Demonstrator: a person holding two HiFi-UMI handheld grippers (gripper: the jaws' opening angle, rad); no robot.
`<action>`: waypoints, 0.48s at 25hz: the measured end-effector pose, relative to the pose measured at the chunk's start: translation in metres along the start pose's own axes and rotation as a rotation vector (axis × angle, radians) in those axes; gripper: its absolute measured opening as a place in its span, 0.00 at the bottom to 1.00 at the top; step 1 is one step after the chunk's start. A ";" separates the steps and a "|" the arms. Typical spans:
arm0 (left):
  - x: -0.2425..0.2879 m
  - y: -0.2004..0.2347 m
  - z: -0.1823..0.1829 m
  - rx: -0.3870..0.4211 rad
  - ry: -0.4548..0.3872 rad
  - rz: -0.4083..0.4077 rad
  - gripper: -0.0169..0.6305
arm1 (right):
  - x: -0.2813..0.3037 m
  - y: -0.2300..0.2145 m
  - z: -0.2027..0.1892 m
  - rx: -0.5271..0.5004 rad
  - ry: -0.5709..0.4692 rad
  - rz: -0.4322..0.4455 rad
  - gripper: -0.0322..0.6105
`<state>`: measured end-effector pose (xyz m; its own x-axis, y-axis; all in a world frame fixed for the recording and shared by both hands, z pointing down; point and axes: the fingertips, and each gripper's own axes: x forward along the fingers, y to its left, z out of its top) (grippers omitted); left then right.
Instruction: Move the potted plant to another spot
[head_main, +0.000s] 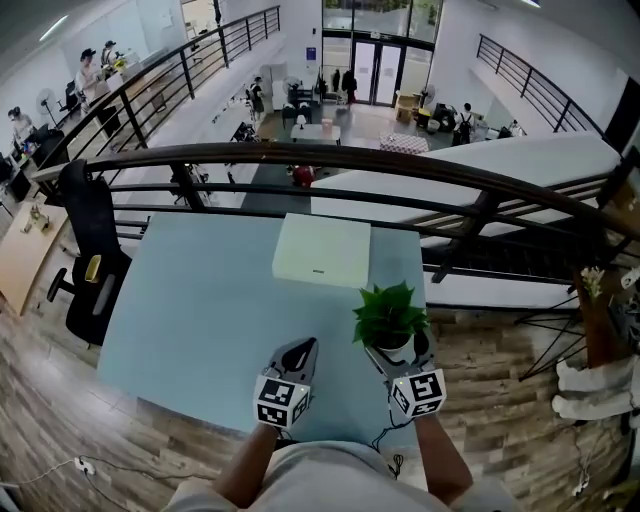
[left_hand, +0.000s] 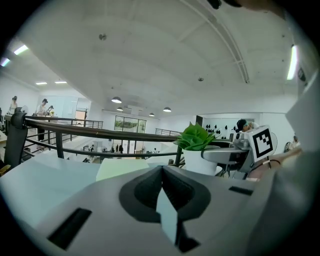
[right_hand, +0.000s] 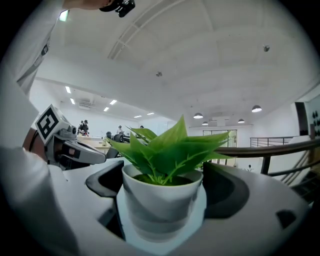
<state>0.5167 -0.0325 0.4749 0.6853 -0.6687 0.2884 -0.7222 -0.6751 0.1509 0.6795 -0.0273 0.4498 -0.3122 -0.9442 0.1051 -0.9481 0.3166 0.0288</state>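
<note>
Your right tongs (right_hand: 162, 192) squeeze the potted plant (right_hand: 167, 147) by its white pot; your left tongs (left_hand: 162, 172) are pressed together, holding nothing

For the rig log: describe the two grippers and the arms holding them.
The left tongs and right tongs are light grey, with dark recessed inner faces. Each carries a white cube printed with black square markers. The person wears a light grey top; forearms are uncovered.
</note>
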 end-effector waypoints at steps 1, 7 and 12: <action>-0.002 0.001 0.001 0.000 -0.004 0.005 0.05 | 0.001 0.002 0.003 -0.005 -0.004 0.005 0.82; -0.013 0.009 -0.003 -0.003 -0.005 0.046 0.05 | 0.013 0.021 0.005 -0.020 -0.003 0.065 0.82; -0.026 0.023 -0.010 -0.031 -0.003 0.122 0.05 | 0.028 0.042 0.003 -0.041 0.003 0.154 0.82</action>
<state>0.4818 -0.0276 0.4803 0.5924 -0.7462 0.3037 -0.8028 -0.5786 0.1441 0.6312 -0.0406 0.4506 -0.4534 -0.8839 0.1148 -0.8858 0.4612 0.0523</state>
